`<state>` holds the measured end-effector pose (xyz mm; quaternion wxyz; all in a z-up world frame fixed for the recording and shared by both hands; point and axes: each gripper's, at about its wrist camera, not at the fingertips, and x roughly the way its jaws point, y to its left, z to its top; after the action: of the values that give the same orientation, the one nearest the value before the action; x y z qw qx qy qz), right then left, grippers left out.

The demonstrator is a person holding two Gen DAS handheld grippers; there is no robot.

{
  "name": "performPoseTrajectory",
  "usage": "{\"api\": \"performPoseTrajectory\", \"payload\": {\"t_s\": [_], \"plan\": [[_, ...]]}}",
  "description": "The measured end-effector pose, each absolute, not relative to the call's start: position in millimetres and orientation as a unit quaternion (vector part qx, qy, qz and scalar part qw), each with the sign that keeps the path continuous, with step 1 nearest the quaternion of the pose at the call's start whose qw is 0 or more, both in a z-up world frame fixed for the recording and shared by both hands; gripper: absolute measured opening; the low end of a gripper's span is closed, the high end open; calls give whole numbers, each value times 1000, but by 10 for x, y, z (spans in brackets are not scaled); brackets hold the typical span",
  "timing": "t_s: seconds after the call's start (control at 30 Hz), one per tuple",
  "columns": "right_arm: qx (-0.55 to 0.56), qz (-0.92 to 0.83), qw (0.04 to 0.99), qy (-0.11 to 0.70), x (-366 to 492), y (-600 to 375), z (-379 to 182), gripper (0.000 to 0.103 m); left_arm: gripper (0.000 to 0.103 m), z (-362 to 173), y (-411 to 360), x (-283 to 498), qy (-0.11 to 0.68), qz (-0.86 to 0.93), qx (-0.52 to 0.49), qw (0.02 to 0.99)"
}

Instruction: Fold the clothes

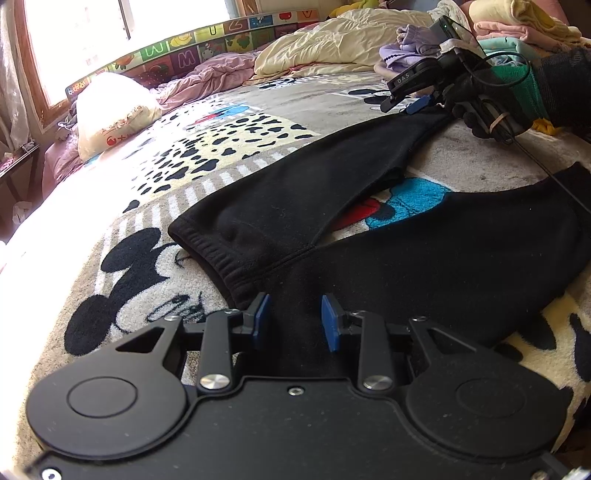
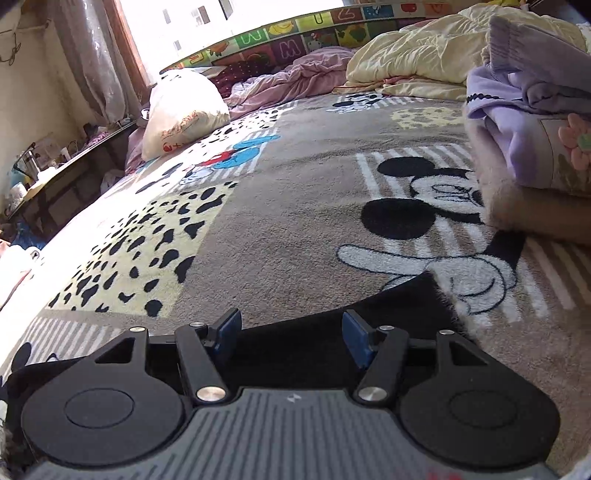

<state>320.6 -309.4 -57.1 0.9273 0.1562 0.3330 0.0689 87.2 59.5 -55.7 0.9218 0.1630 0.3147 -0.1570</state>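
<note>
Black fleece trousers point(image 1: 332, 192) lie spread on a cartoon-print blanket point(image 1: 207, 155), ribbed waistband toward me and the two legs fanning apart to the right. My left gripper point(image 1: 295, 319) sits at the waistband, and black cloth fills the narrow gap between its blue pads. At the end of the far leg, a gloved hand point(image 1: 476, 110) holds my right gripper point(image 1: 402, 105). In the right wrist view my right gripper point(image 2: 291, 332) has its jaws wide apart. The trouser cloth point(image 2: 295, 354) lies loose below them, untouched by the pads.
Folded clothes point(image 1: 517, 26) are stacked at the far right, with lilac garments point(image 2: 524, 110) close beside the right gripper. A cream quilt point(image 1: 332, 44), a pink sheet and a white pillow point(image 1: 114, 107) lie along the back by an alphabet mat point(image 1: 207, 48).
</note>
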Motion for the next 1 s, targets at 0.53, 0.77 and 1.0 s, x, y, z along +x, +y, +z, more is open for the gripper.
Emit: {"api": "performPoseTrajectory", "payload": {"t_s": [0.53, 0.77, 1.0], "plan": [[27, 96, 945, 313, 2063, -3185, 65, 70, 29, -576, 582, 826, 305, -148, 163, 927], [-72, 133, 953, 263, 976, -3334, 775, 70, 47, -490, 613, 798, 309, -135, 141, 931], [-288, 166, 907, 260, -56, -3099, 529, 64, 57, -302, 552, 411, 249, -95, 229, 936]]}}
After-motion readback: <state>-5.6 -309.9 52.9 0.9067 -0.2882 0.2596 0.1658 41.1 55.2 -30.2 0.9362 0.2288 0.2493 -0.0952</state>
